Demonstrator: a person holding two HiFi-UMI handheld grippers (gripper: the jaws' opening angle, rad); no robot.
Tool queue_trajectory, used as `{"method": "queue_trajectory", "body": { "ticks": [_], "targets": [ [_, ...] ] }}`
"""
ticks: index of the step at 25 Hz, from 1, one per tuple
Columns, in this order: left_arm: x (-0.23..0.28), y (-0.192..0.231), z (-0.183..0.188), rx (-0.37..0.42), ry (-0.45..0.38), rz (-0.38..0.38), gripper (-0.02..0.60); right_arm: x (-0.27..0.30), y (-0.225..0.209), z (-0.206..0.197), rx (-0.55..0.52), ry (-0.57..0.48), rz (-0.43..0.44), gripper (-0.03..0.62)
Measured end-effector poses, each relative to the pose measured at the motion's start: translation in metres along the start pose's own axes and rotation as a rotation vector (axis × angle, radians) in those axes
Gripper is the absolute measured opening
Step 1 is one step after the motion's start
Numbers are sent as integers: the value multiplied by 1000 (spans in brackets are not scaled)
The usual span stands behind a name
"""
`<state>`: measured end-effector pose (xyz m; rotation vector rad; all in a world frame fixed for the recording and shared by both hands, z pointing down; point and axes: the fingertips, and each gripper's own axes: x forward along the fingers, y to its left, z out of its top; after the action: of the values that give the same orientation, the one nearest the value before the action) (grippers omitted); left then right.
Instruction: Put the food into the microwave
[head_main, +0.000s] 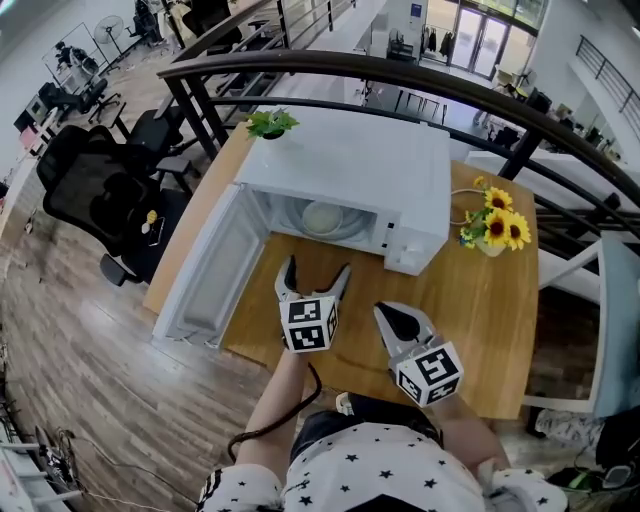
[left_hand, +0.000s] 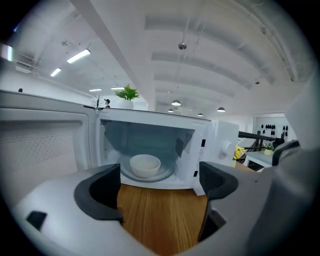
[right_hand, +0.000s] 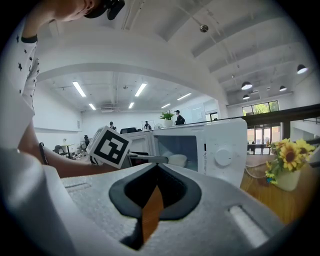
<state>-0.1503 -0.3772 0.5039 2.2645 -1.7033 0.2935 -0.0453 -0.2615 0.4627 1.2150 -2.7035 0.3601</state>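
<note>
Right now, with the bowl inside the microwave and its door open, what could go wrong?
The door stands wide open; a push from the open left gripper might slam it and jolt the bowl. The sunflower vase sits close beside the microwave and could tip.

Open-plan office, upper level. Evidence: black mesh swivel chairs on a grey wood-plank floor, dark curved metal balcony railing, long white ceiling strip lights.
</note>
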Motion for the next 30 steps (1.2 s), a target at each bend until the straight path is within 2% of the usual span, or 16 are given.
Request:
{"method": "queue_trajectory", "body": {
  "ticks": [2,5,12,21,30],
  "targets": [
    [-16,-8,-1,3,-6,-9,492,-7,6,1,-6,-7,0,5],
    [-44,-18,-5,-8,-22,-8,446,-21,15,0,-13,-21,-5,5],
    [-112,-32,-10,-19,-67,53,237,-52,35,-1,-27,-47,-15,5],
    [-180,-50,-19,-36,-90,82,69,-78,50,-4,-40,-74,-10,5],
    [-216,-63,-22,-39,-104,56,9,-98,61,-6,-35,-95,-9,5]
  ]
}}
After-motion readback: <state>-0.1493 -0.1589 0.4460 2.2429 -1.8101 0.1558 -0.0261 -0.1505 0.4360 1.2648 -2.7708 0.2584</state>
